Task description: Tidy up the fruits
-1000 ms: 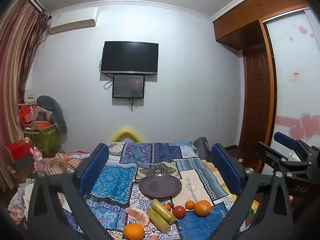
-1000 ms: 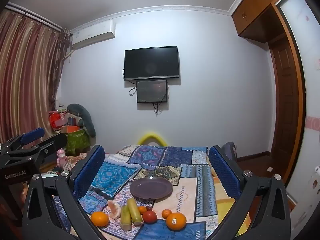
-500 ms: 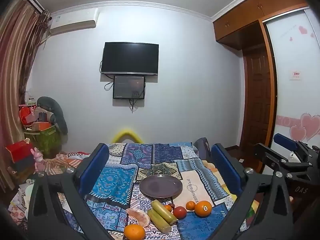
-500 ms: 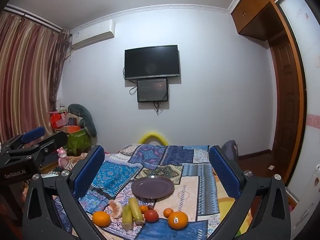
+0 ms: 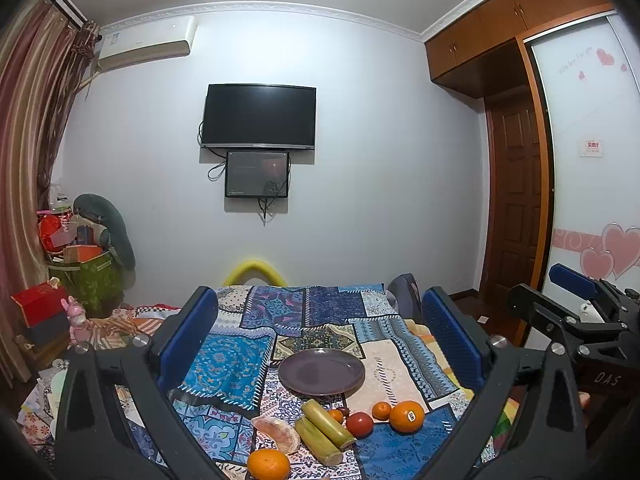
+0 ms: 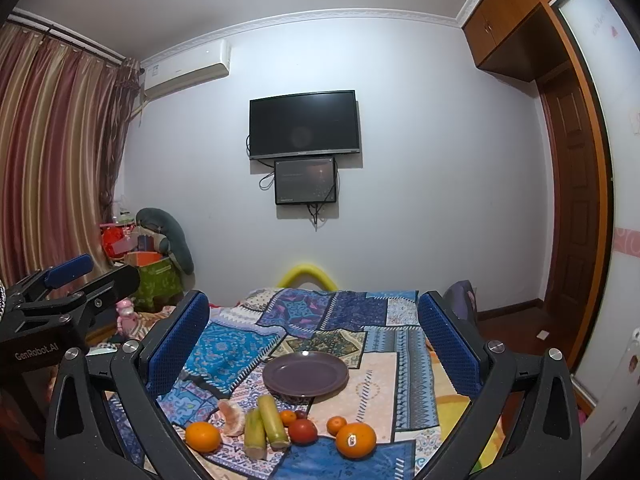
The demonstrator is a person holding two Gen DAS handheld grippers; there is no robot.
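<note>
A purple plate (image 5: pixel 322 372) (image 6: pixel 305 374) sits empty on a patchwork bedspread (image 5: pixel 240 360). In front of it lie two green sugarcane pieces (image 5: pixel 326 430) (image 6: pixel 266 426), a peeled grapefruit segment (image 5: pixel 278 434), a big orange with a sticker (image 5: pixel 407 416) (image 6: pixel 356 440), another orange (image 5: pixel 269 464) (image 6: pixel 203 436), a red tomato (image 5: pixel 359 424) (image 6: pixel 303 431) and small tangerines (image 5: pixel 381 410). My left gripper (image 5: pixel 320 320) and right gripper (image 6: pixel 314 318) are both open, empty, held above the fruit. Each gripper shows in the other's view.
A TV (image 5: pixel 259 117) and a small screen hang on the far wall. Boxes and a plush toy (image 5: pixel 86 248) pile at the left under striped curtains. A wooden door (image 5: pixel 516 200) and wardrobe stand at the right.
Both views have shifted slightly; the fruit and plate sit marginally higher in frame. Nothing was picked up or moved.
</note>
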